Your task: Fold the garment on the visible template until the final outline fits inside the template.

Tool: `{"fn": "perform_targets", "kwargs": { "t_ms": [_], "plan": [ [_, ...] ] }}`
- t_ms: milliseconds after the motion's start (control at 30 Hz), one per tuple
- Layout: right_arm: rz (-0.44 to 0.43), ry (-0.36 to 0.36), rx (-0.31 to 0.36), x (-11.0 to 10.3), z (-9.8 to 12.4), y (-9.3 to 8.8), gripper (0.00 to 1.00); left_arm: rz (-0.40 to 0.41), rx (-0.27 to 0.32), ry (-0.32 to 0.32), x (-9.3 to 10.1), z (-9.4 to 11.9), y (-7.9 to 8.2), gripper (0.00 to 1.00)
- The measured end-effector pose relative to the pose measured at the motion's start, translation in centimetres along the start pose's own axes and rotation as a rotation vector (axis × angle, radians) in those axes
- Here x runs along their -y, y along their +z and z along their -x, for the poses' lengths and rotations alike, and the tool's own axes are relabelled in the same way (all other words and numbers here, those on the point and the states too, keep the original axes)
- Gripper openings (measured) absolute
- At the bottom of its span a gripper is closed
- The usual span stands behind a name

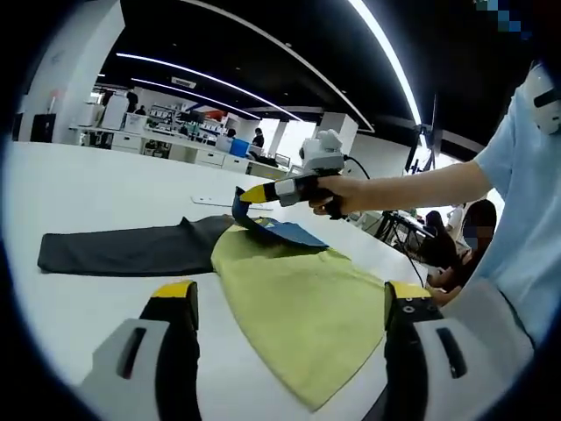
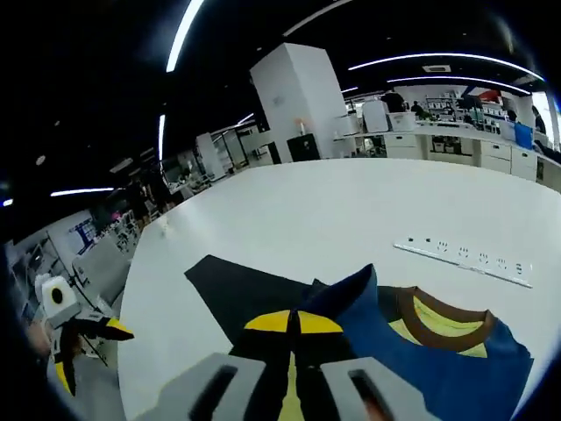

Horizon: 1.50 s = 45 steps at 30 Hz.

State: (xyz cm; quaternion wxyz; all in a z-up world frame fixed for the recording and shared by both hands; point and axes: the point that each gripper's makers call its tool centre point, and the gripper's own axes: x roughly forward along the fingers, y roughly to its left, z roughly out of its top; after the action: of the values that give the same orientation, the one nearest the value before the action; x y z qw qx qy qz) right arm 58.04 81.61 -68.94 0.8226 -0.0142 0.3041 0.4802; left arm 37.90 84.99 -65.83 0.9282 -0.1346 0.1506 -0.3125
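The garment [image 1: 289, 298] lies flat on the white table [image 1: 96, 184], with a yellow-green body, a dark grey sleeve [image 1: 123, 250] stretched left and a blue part [image 1: 294, 232] at the far end. My right gripper [image 1: 254, 194] comes in from the right, shut on a lifted blue edge. In the right gripper view, the right gripper [image 2: 294, 323] pinches blue cloth [image 2: 421, 360] beside the brown collar [image 2: 443, 320], with the dark sleeve [image 2: 237, 289] beyond. My left gripper [image 1: 291, 294] hovers open over the near yellow-green hem, holding nothing. It also shows open as the left gripper [image 2: 88, 351] at the table's left edge.
A thin white strip [image 2: 465, 254] lies on the table beyond the collar, seen as the strip [image 1: 210, 202] in the left gripper view. The person's arm [image 1: 421, 189] reaches over the right side. Desks, shelves and seated people stand past the table's edges.
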Motion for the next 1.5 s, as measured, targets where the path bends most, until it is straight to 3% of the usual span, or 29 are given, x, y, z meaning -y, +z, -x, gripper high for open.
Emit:
{"fn": "perform_targets", "kwargs": {
  "t_ms": [167,300,800,933,1000,1133,1367,1500],
  "plan": [
    [-0.001,-0.009,-0.05,0.1,-1.3,-2.2,0.0,0.008,0.0,0.004,-0.2,0.1,0.0,0.84],
    [-0.024,-0.011,-0.067,0.4,-2.0,-2.9,0.0,0.008,0.0,0.004,-0.2,0.1,0.0,0.84],
    [-0.061,0.005,-0.108,0.2,-3.9,-4.6,0.0,0.027,0.007,0.014,-0.9,0.4,0.1,0.83],
    [-0.032,-0.002,-0.117,0.1,-4.0,-4.9,0.0,0.029,0.004,0.013,-0.9,0.4,0.0,0.83],
    [0.017,-0.011,-0.093,0.2,-3.9,-4.6,0.0,0.035,0.007,0.011,-0.9,0.4,0.0,0.83],
    [0.018,-0.015,-0.063,0.1,-3.5,-4.3,0.01,0.036,0.007,0.011,-0.9,0.3,0.0,0.84],
    [0.036,-0.031,-0.007,0.7,-2.7,-3.9,0.38,0.036,-0.001,0.007,-0.7,0.3,-0.2,0.84],
    [0.063,-0.041,0.012,1.0,-2.2,-3.7,0.51,0.039,-0.003,0.006,-0.6,0.2,-0.3,0.84]
  ]
}}
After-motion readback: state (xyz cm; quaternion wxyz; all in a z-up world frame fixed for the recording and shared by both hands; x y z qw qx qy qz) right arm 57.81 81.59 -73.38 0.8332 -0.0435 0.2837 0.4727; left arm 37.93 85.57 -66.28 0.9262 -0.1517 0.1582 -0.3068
